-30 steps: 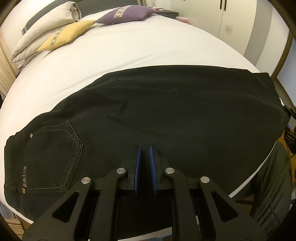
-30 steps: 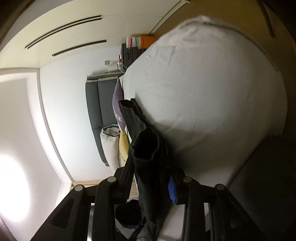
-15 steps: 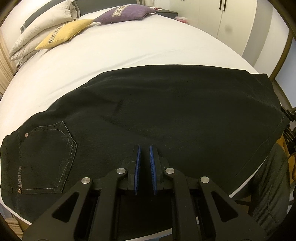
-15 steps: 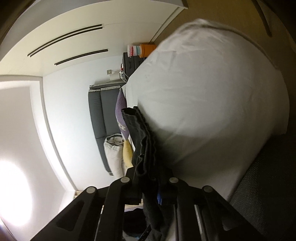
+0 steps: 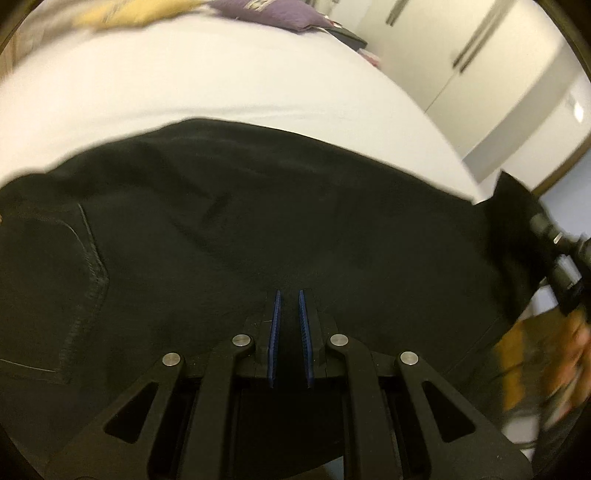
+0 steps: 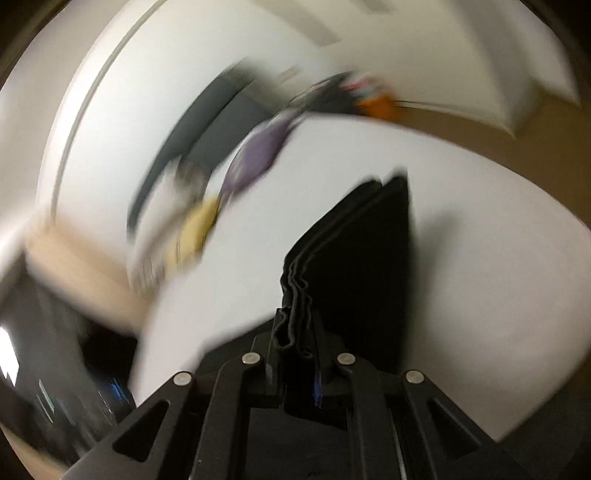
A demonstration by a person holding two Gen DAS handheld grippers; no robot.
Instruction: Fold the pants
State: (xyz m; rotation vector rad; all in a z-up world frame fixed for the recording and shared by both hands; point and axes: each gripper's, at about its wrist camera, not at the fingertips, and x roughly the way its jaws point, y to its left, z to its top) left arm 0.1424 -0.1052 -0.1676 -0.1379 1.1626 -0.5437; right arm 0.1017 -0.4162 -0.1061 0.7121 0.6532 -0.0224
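Black pants (image 5: 258, 221) lie flat across the white bed (image 5: 184, 81), with the back pocket (image 5: 48, 277) at the left. My left gripper (image 5: 288, 295) hovers low over the middle of the pants, its blue pads nearly together with nothing clamped between them. My right gripper (image 6: 295, 317) is shut on the stacked leg ends of the pants (image 6: 362, 258), whose layered edges bunch between its jaws. In the left wrist view the right gripper (image 5: 554, 243) appears at the far right, holding the leg end raised above the bed's edge.
Purple (image 5: 273, 14) and yellow (image 5: 140, 11) pillows lie at the head of the bed. White wardrobe doors (image 5: 480, 55) stand beyond the bed's far side. A hand (image 5: 576, 354) shows blurred at the right edge. The right wrist view is motion-blurred.
My right gripper clamped down on the leg ends, then rose and rolled, lifting them off the bed's edge. My left gripper shifted and turned a little over the pants.
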